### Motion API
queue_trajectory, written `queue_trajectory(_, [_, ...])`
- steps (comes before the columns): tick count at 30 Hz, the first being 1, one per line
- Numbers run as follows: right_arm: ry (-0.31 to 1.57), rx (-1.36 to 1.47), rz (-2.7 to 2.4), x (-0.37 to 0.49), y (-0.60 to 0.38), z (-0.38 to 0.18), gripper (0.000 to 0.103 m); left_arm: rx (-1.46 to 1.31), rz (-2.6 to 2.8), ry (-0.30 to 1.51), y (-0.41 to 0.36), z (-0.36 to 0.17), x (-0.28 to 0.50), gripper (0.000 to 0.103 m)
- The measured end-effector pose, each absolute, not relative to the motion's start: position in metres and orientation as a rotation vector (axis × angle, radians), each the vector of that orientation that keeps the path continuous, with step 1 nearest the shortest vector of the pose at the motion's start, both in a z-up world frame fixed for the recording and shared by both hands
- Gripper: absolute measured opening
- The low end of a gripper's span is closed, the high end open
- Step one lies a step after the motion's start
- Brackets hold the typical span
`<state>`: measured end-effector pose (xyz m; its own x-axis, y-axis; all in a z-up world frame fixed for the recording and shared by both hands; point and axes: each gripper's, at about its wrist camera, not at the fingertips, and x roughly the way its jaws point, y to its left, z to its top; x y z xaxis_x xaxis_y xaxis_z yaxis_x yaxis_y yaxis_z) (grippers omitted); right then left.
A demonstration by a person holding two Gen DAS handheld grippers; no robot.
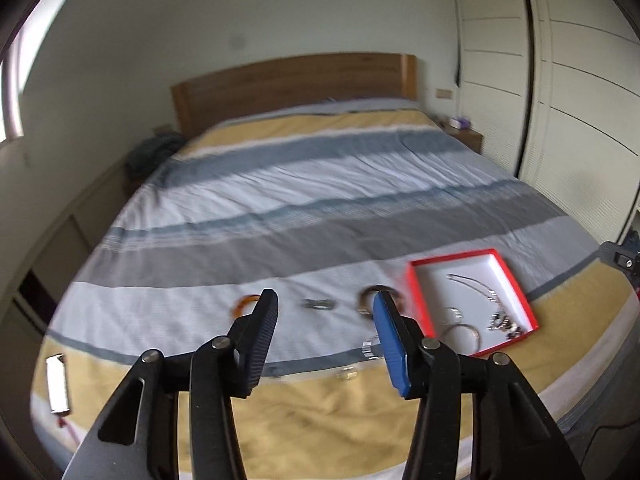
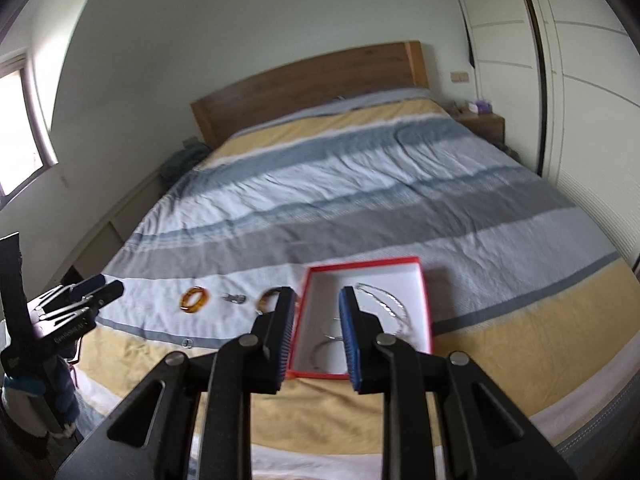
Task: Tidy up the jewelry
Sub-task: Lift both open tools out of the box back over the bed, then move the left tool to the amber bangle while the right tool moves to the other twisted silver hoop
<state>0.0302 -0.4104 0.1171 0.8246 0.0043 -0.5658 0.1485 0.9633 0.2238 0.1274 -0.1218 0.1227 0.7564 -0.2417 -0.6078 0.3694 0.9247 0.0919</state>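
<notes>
A red-rimmed white box (image 1: 514, 280) (image 2: 424, 280) lies on the striped bed and holds necklaces (image 1: 476, 284) and thin silver bangles (image 1: 464, 332). On the bedspread to its left lie an amber bangle (image 2: 195, 300) (image 1: 244, 303), a small silver piece (image 2: 234, 298) (image 1: 318, 304) and a brown bangle (image 2: 266, 299) (image 1: 366, 294). Small silver rings (image 1: 370, 348) lie nearer the foot. My left gripper (image 1: 326, 300) is open and empty above these pieces; it also shows in the right wrist view (image 2: 102, 286). My right gripper (image 2: 316, 294) is open and empty over the box.
The bed (image 1: 304, 184) has a wooden headboard (image 1: 288, 84). A nightstand (image 1: 464, 134) and white wardrobe doors (image 1: 580, 100) stand on the right. A window (image 2: 20, 128) is on the left. A flat silver object (image 1: 58, 384) lies at the bed's near left corner.
</notes>
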Motion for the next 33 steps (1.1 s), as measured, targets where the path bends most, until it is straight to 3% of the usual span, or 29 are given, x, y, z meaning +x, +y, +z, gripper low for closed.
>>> queue_trajectory(14, [0.533,0.211,-0.015,-0.012,-0.342,0.158,0.023,0.172,-0.2,0.517,-0.007,0.165,0.073,0.055])
queue_trajectory(16, [0.526,0.207,-0.013,-0.016,-0.337,0.162,0.032,0.153,-0.198,0.506,0.004,0.169,0.068,0.055])
queue_trajectory(18, [0.519,0.204,-0.013,-0.02,-0.333,0.165,0.034,0.122,-0.206,0.49,0.015,0.173,0.062,0.055])
queue_trajectory(27, [0.495,0.181,-0.004,-0.028,-0.316,0.18,0.034,0.113,-0.155,0.458,0.047,0.188,0.048,0.055])
queue_trajectory(33, [0.51,0.173,0.009,-0.014,-0.311,0.175,0.034,0.103,-0.105,0.473,0.066,0.184,0.06,0.061])
